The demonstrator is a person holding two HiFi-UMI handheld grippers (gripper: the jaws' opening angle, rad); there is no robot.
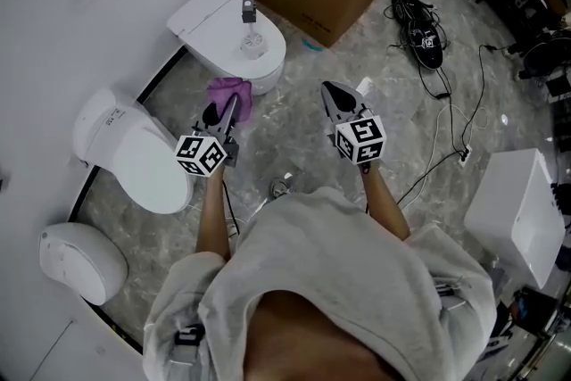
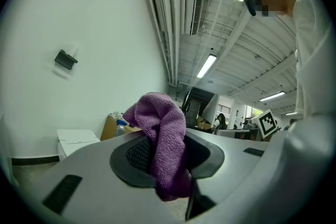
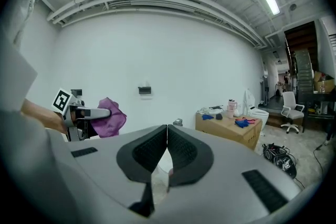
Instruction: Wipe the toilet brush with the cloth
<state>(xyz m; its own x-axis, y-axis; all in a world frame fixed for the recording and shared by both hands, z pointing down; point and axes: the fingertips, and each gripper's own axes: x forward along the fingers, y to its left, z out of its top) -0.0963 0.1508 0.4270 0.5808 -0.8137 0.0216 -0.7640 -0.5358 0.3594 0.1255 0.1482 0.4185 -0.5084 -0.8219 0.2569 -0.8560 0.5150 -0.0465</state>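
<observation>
Left gripper point(image 1: 219, 115): jaws clamped on the purple cloth point(image 1: 230, 92). Toilet brush point(image 1: 249, 12): upright in its holder point(image 1: 253, 45) on the closed toilet lid point(image 1: 210, 22), at 1 o'clock from the cloth and apart from it. Right gripper point(image 1: 336, 96): at 3 o'clock from the left, jaws pressed together, empty.

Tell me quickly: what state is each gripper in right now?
Left gripper: closed on the purple cloth.
Right gripper: closed, jaws together, nothing held.
</observation>
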